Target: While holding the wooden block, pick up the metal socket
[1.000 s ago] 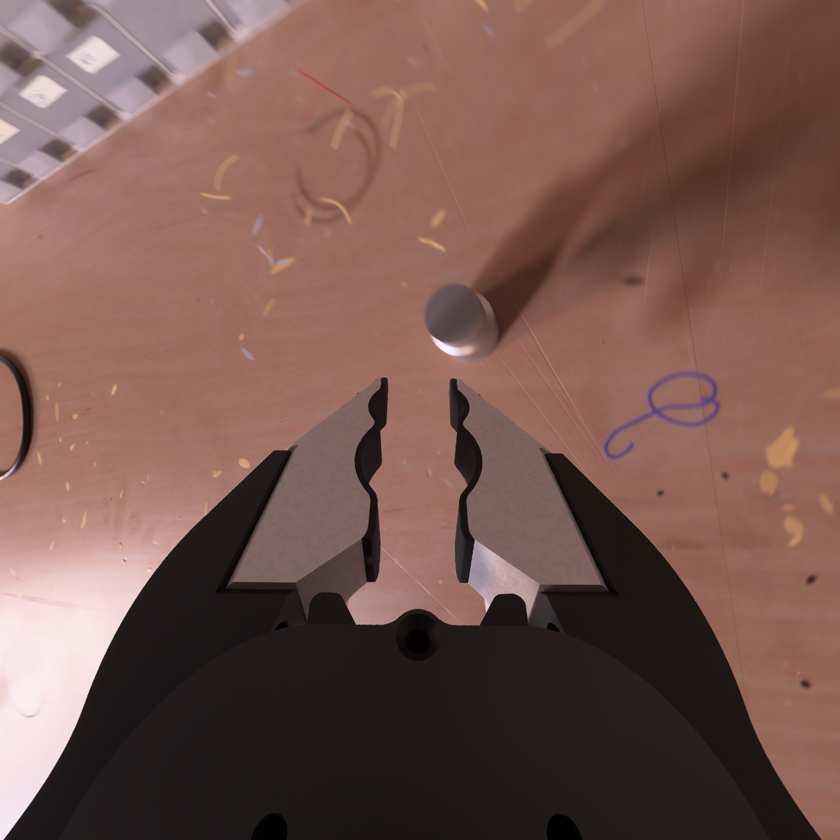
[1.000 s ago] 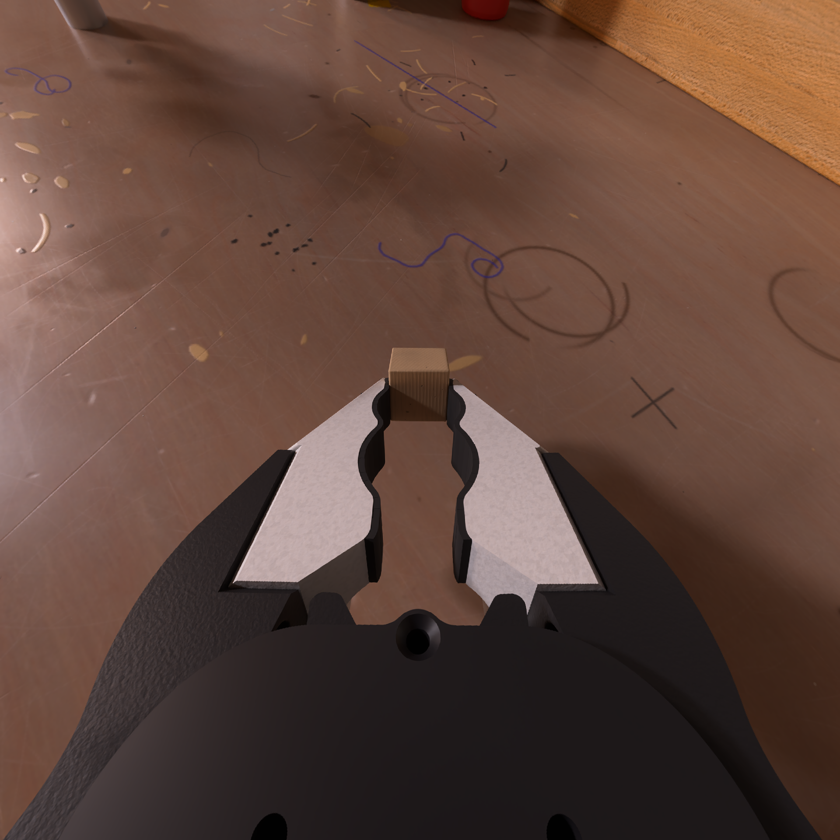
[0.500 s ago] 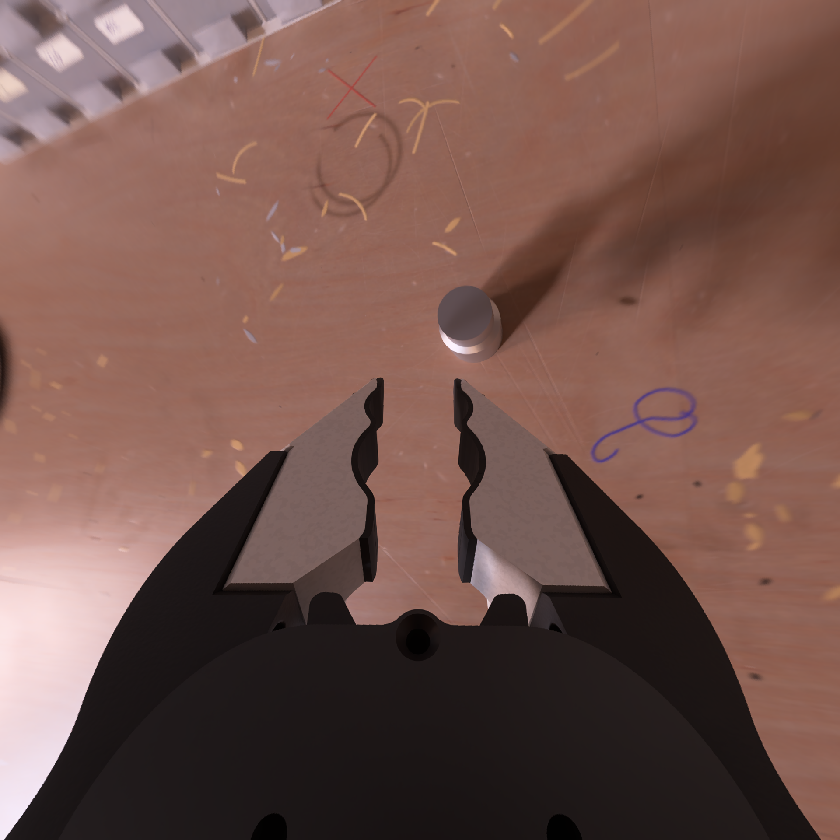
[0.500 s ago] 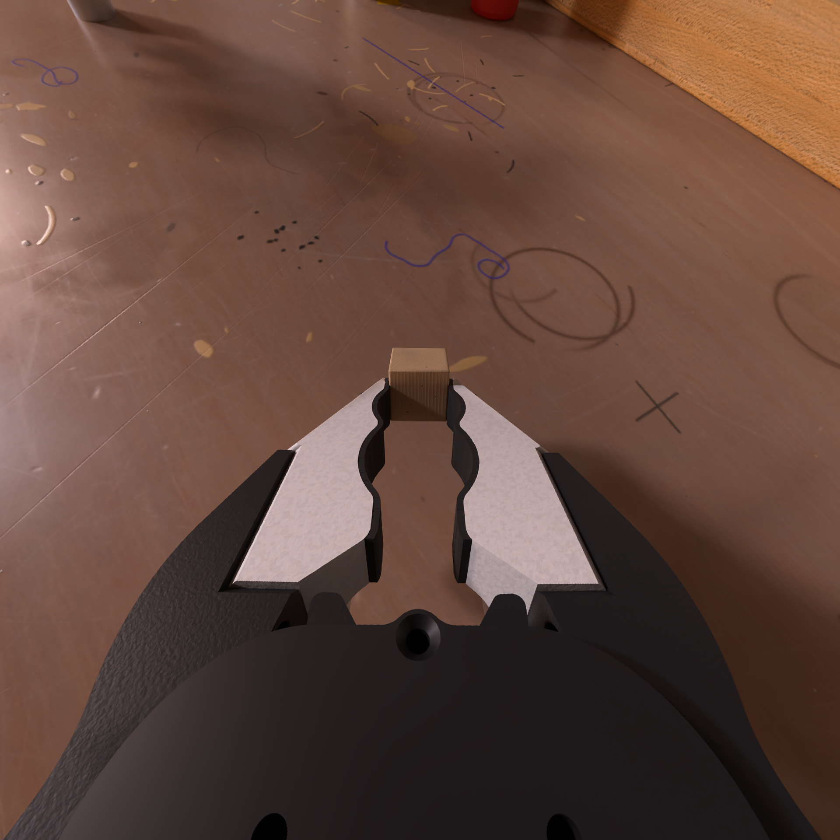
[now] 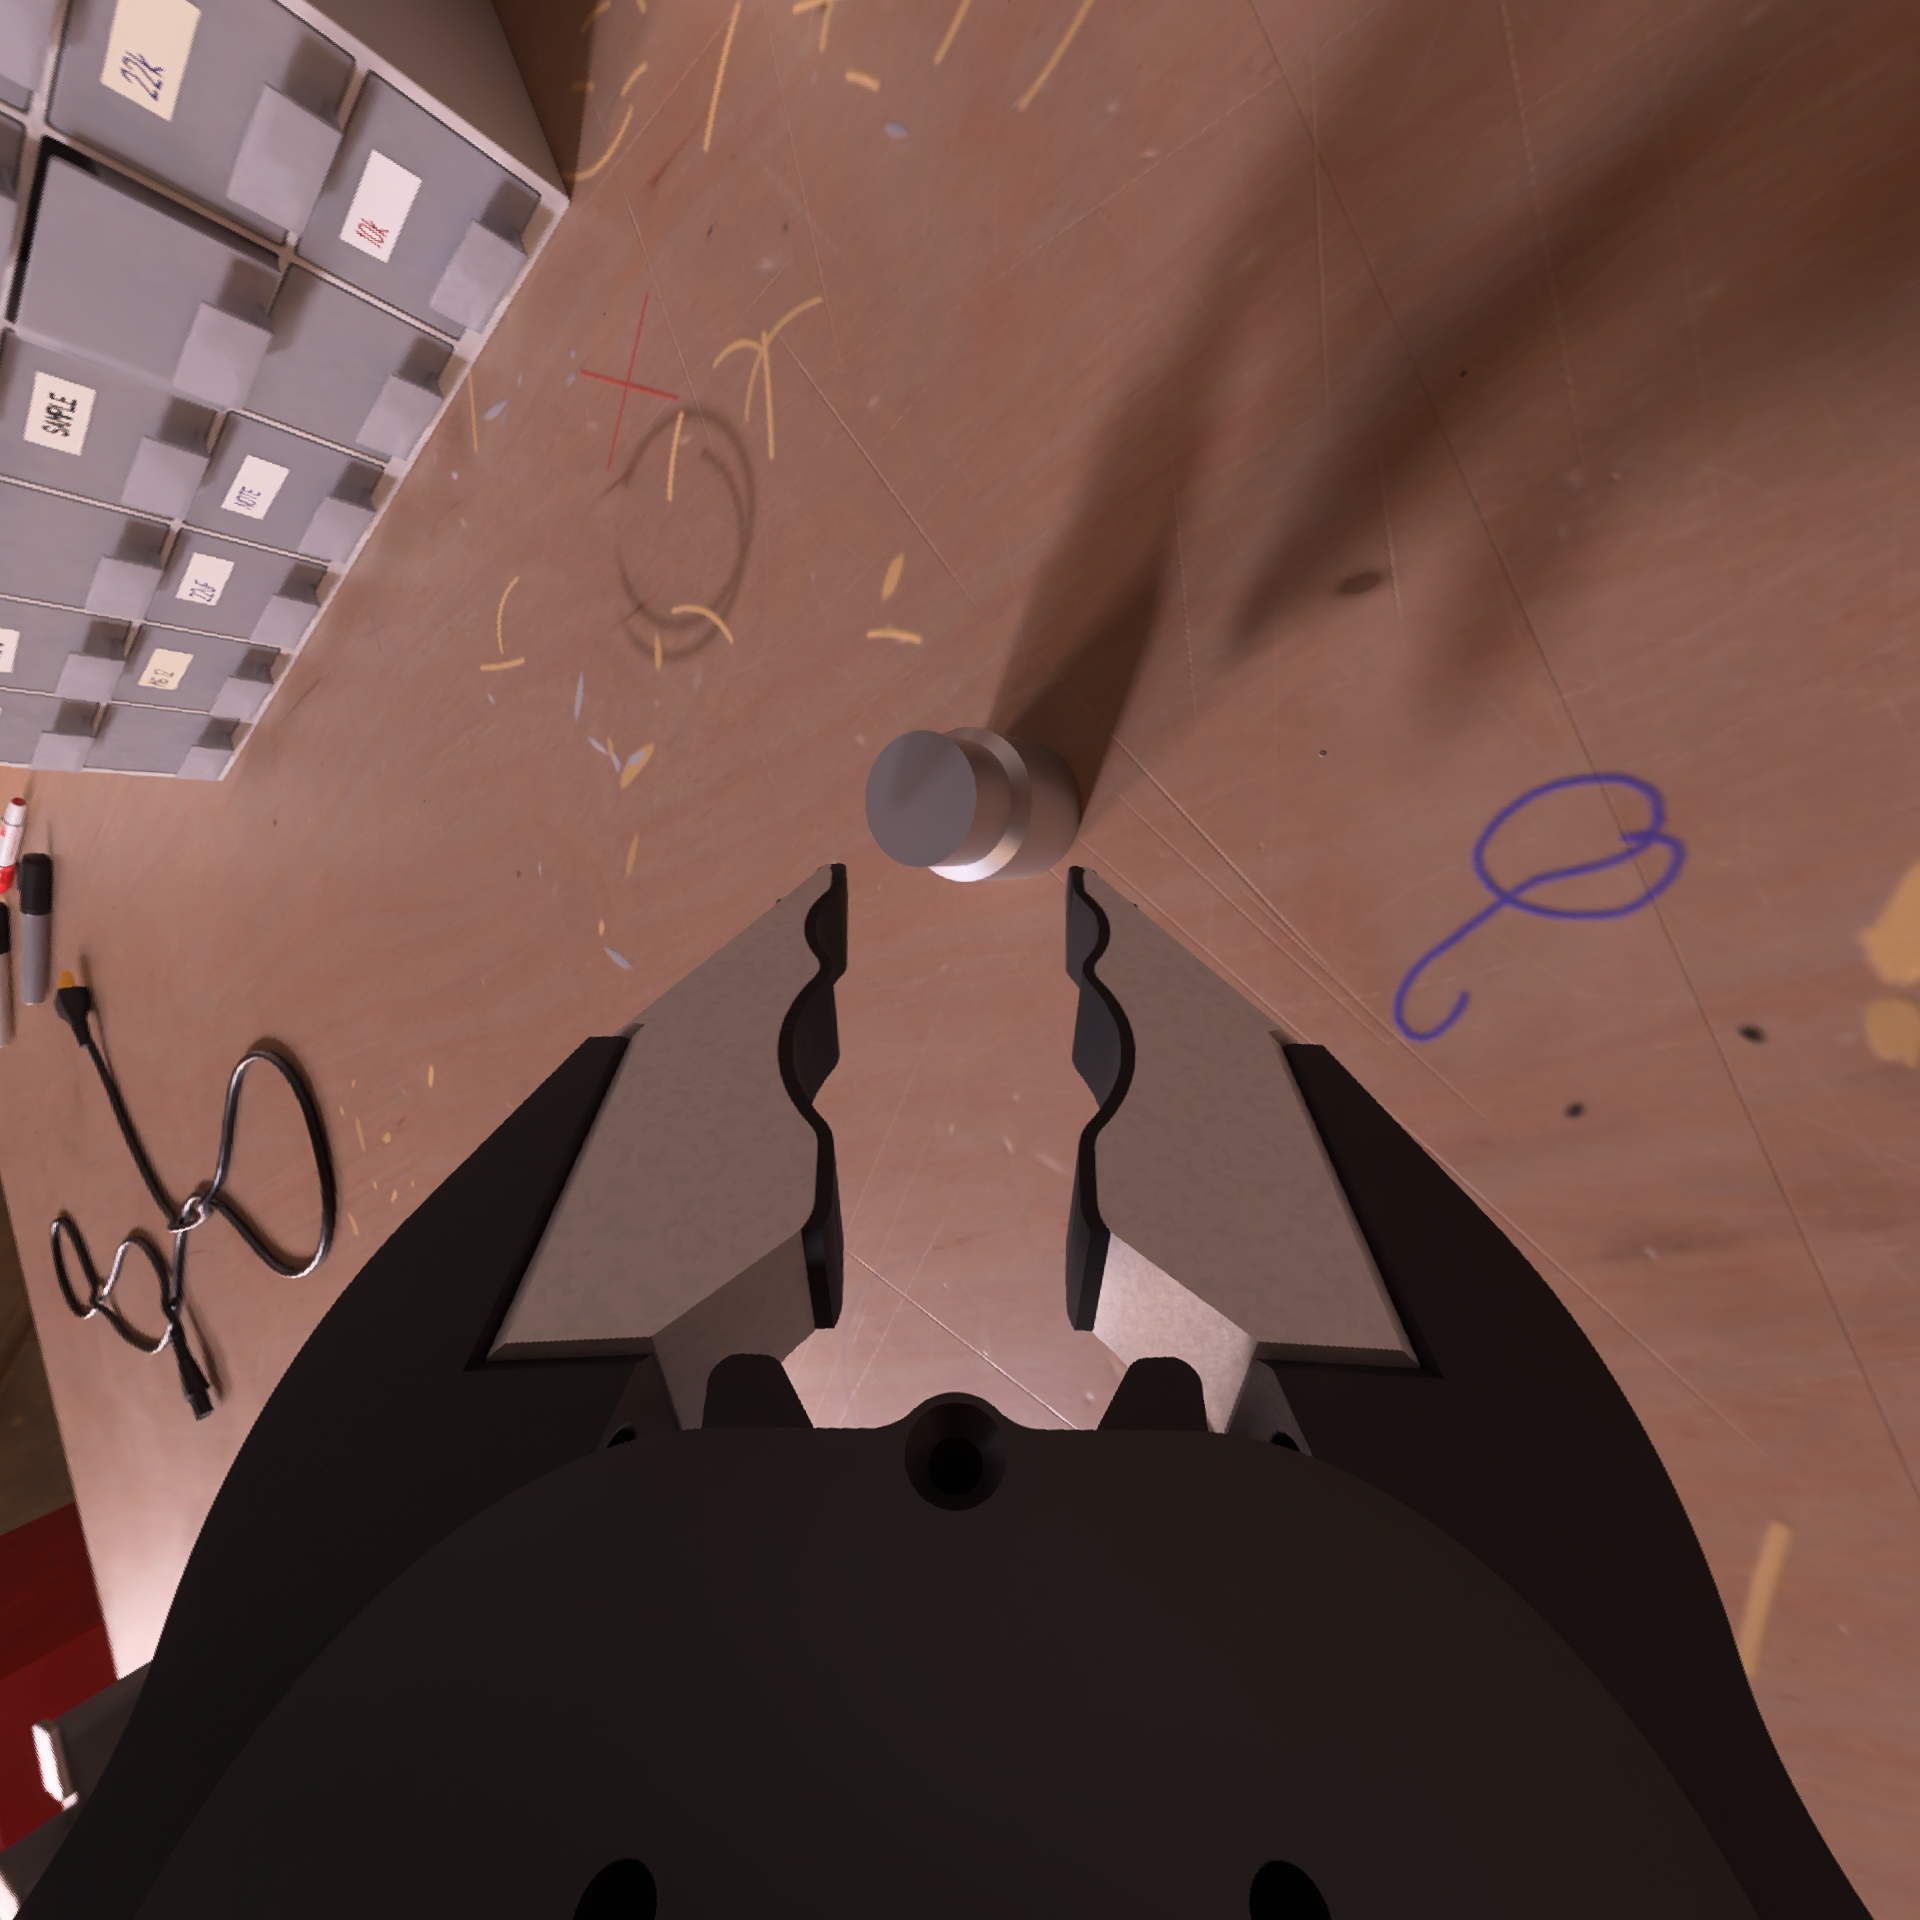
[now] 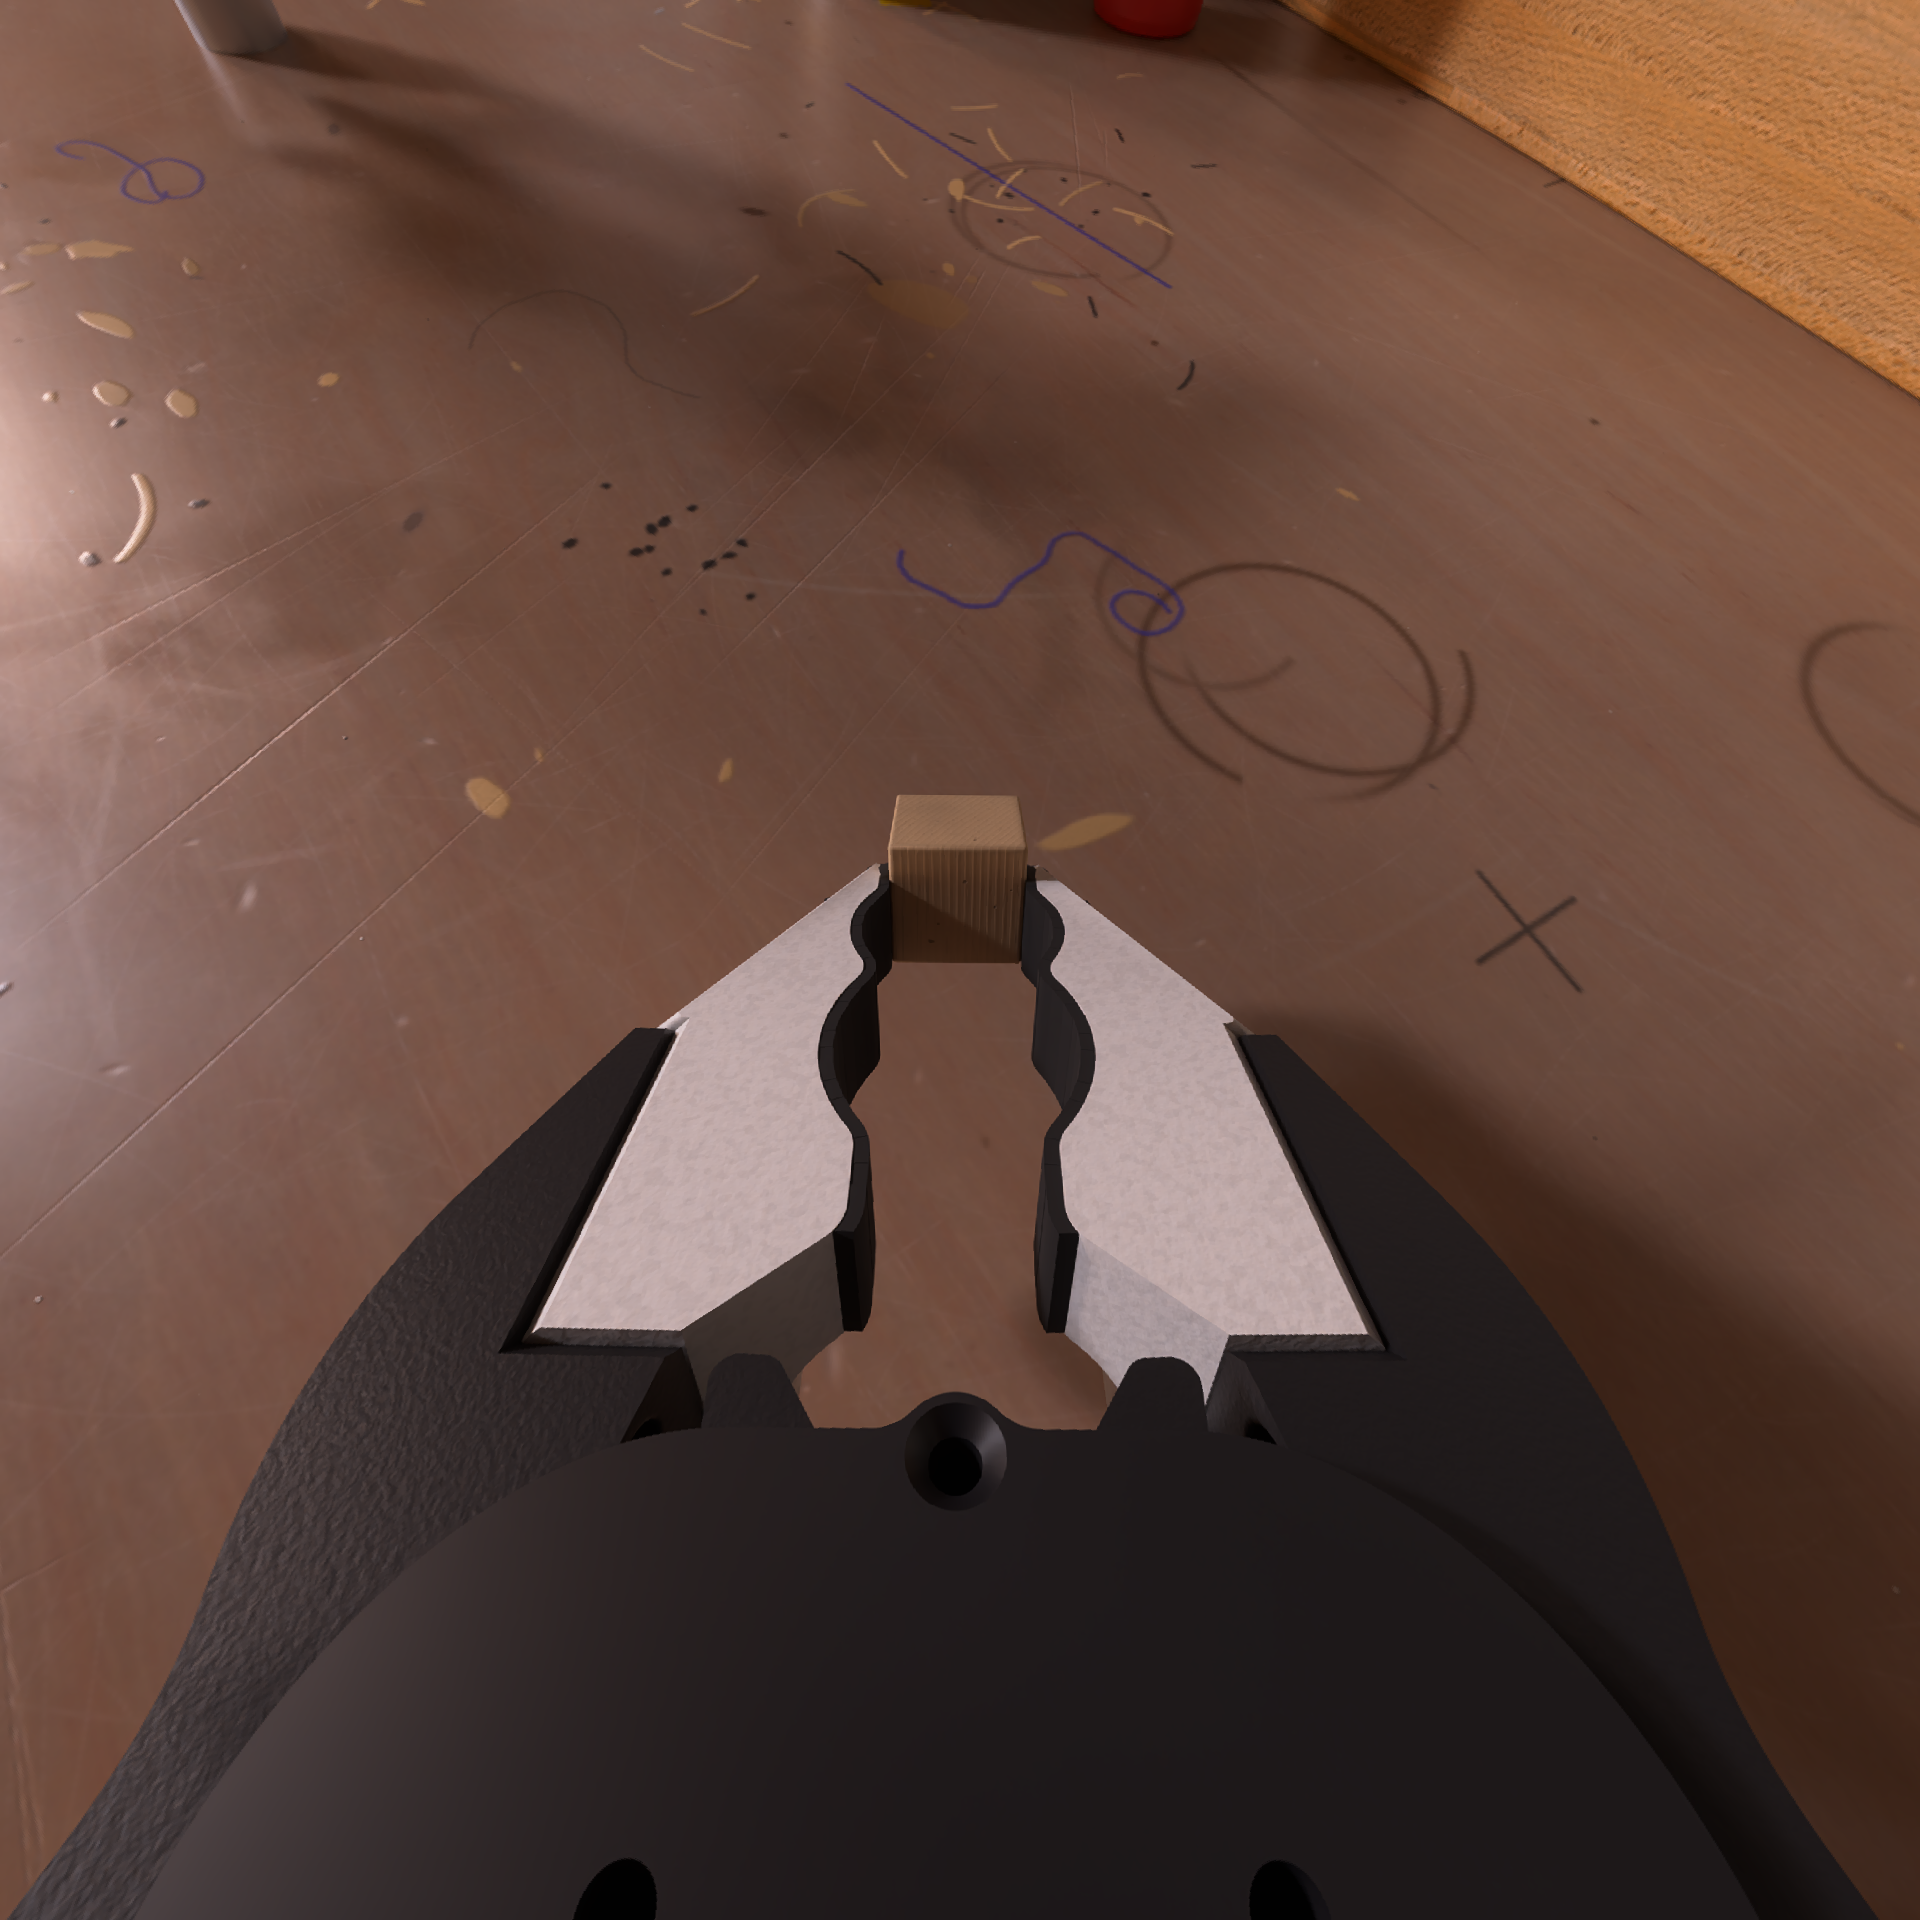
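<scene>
left gripper (image 5: 954,873): wide, over metal socket (image 5: 966,805)
right gripper (image 6: 956,883): clamps wooden block (image 6: 956,878)

So the left gripper (image 5: 956,873) has spread its jaws noticeably wider than a second ago, and it's swung round and closed in on the small stepped silver metal socket (image 5: 966,805), which now sits just past the fingertips, roughly centred on the gap (before, it was off to the right and further out). The view shifted too: more of the grey drawer cabinet with paper labels (image 5: 208,364) shows at upper left, and a looped black cable (image 5: 208,1195) and some marker pens (image 5: 31,914) have come into sight.
</scene>
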Motion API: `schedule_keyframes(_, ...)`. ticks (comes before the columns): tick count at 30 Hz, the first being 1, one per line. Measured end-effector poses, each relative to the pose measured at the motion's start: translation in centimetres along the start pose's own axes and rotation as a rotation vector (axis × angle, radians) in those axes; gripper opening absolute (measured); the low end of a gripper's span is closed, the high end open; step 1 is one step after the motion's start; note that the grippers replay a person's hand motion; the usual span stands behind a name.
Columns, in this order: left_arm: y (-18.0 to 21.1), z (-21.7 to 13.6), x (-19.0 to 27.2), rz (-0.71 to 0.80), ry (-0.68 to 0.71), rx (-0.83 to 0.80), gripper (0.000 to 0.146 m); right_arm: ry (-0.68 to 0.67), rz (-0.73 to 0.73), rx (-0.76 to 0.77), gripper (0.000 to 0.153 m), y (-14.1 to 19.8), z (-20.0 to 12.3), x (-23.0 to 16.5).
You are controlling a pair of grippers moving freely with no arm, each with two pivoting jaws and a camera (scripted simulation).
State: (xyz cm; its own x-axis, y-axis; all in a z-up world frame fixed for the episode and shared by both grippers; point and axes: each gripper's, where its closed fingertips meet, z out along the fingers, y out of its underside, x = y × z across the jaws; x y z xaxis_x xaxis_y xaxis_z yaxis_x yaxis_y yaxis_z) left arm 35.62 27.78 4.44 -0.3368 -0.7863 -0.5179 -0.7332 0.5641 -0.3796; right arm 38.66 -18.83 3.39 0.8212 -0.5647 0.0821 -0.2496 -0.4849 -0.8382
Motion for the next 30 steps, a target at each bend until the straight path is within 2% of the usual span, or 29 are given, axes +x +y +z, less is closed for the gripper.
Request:
schedule_keyframes(4, 0.2, 1.3, -0.6, -0.002, -0.006, -0.056, 0.057, 0.003, -0.001, -0.004, 0.023, 0.0, 0.0, 0.0)
schedule_keyframes(8, 0.0, 2.2, -0.2, -0.094, 0.162, -0.065, 0.068, 0.006, -0.002, -0.008, 0.023, 0.1, 0.1, 0.1)
schedule_keyframes(11, 0.1, 2.7, -0.5, -0.091, 0.241, -0.108, 0.070, 0.010, -0.002, -0.012, 0.023, 0.1, 0.1, 0.1)
schedule_keyframes(19, -0.1, 3.2, 0.5, -0.090, 0.487, -0.205, 0.055, 0.016, 0.004, -0.016, 0.024, 0.2, 0.2, 0.2)
schedule_keyframes(27, 0.0, 2.2, 0.1, -0.012, 0.453, -0.216, 0.032, 0.006, 0.019, -0.007, 0.023, 0.1, 0.1, 0.3)
schedule_keyframes(30, -0.4, 1.0, -0.5, 0.004, 0.402, -0.177, 0.032, 0.001, 0.016, -0.006, 0.023, 0.1, 0.1, 0.2)
